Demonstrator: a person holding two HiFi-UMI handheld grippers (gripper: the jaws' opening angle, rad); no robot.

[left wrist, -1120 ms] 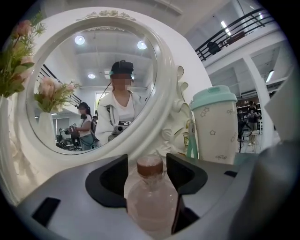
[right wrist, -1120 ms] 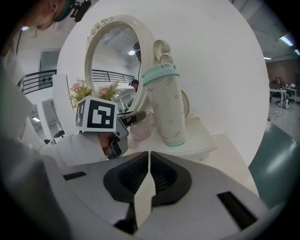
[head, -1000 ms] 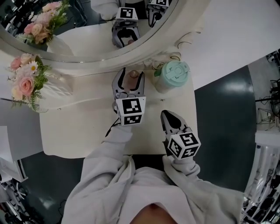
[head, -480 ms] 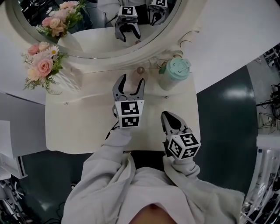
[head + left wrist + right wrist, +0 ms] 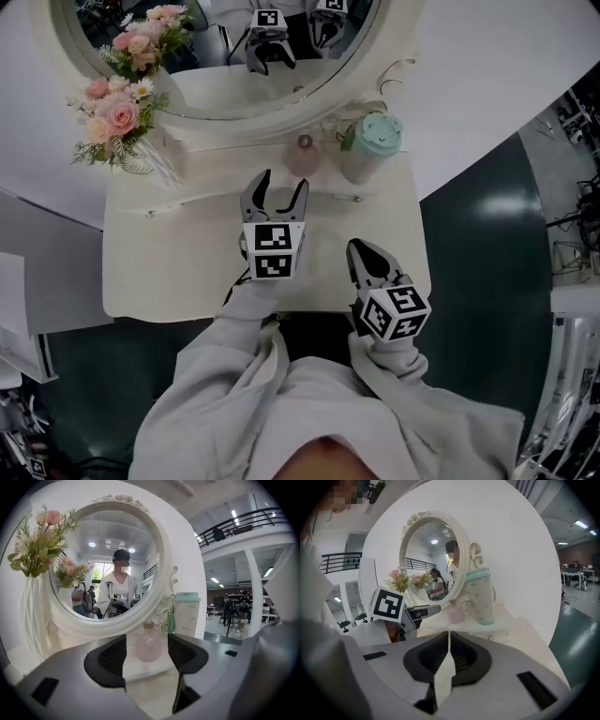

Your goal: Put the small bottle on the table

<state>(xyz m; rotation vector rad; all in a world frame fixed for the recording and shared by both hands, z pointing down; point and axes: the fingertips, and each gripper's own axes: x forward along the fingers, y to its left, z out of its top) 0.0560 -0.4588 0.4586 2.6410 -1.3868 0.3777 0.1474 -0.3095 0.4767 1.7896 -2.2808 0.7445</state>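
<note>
Far left, a white vase point(image 5: 161, 161) w/ pink flowers point(image 5: 117, 112) is set at the tabletop's point(image 5: 169, 262) far corner, clear of the working area. An oval mirror point(image 5: 225, 56) is stood along the far edge, and both grippers are reflected in it.

Left of centre, the left gripper point(image 5: 284, 183) is held low over the tabletop, jaws spread wide w/ nothing between them. It is aimed at the small bottle point(image 5: 304, 155), which is seen through the gap in the left gripper view but lies well beyond the pads, untouched. The bottle, pink & round-bellied, is stood upright on the raised ledge at the mirror's foot, just left of a mint-lidded tumbler point(image 5: 373, 141).

Placement is judged done: the bottle rests unsupported, so the wide spread prob. serves to clear its body w/o tipping it.

Near right, the right gripper point(image 5: 361, 248) is parked by the tabletop's near edge, jaws pressed together on nothing. It is presumably held aside because it isn't needed for this step.
</note>
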